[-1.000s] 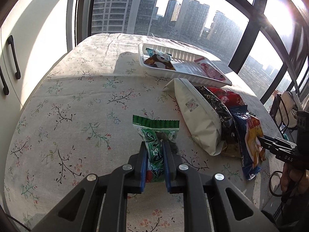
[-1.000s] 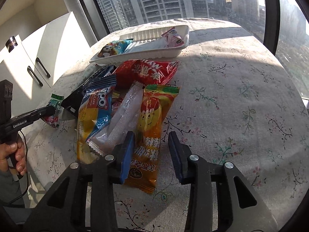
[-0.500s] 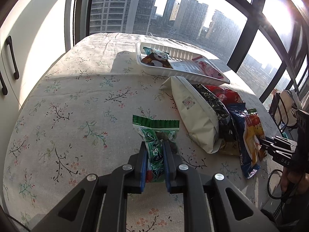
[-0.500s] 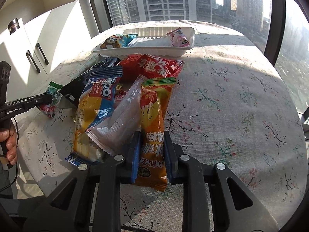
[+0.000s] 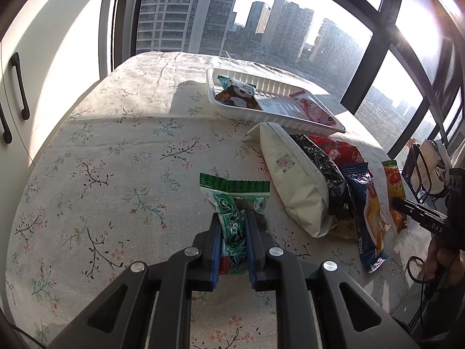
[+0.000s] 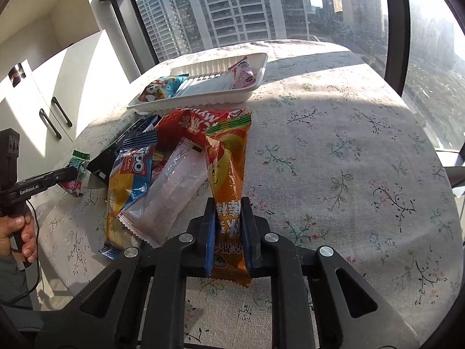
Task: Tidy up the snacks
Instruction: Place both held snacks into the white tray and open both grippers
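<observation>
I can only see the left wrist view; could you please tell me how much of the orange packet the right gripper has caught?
Observer: The right gripper is shut on the orange snack packet at its lower half; the tail end sticks out behind the fingers.
Operator: Thank you. Is anything hidden beside it?
Observer: Yes, a clear plastic packet lies next to it, over the blue Tipo cake packet.
Operator: And the pink packet in the white tray?
Observer: That pink packet leans on the white tray at its right wall.
</observation>
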{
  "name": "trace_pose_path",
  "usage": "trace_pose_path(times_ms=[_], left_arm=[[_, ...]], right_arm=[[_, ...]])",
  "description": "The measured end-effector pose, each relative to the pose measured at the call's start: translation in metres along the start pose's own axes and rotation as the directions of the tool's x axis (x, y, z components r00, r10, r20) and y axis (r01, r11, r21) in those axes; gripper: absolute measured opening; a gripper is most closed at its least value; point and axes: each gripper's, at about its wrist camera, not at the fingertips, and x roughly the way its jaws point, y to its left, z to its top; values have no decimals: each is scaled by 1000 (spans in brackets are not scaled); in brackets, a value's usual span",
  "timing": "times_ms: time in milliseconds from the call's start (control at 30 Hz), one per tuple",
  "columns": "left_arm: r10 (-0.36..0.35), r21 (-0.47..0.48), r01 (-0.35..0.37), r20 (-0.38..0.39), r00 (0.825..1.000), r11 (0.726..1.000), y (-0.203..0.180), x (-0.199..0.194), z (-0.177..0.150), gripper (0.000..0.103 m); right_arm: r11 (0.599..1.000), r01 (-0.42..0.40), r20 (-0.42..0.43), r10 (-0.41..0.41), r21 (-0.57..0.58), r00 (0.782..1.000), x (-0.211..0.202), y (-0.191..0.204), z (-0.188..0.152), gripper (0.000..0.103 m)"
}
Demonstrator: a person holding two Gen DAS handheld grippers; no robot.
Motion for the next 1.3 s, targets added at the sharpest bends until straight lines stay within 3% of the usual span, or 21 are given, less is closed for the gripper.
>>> trace_pose_path(times_ms=[200,367,600,833,1033,1300], left_arm=[[-5,-2,6,53,999,1000,8,-13,29,16],[0,15,-2,103,995,1000,15,-16,72,16],[-29,93,18,119,992,995,-5,2,143,16],[-78,203,75,8,997,976,-54,67,196,16],[-64,227,81,-80,995,971,-70,132,215,16],[-22,245,59,-151,988,968,-74,184,216,16]], right_arm=[[997,-2,66,-4,79,998,-17,-36,20,14],[993,10,138,-27,122,990,-28,-63,60,14],[993,-80,178,63,89,982,-8,-51,133,14],[981,-191,107,188,21,976,53,-5,201,14],[984,-180,19,180,0,984,116,16,229,14],[987,-157,-77,158,20,984,189,12,236,14]])
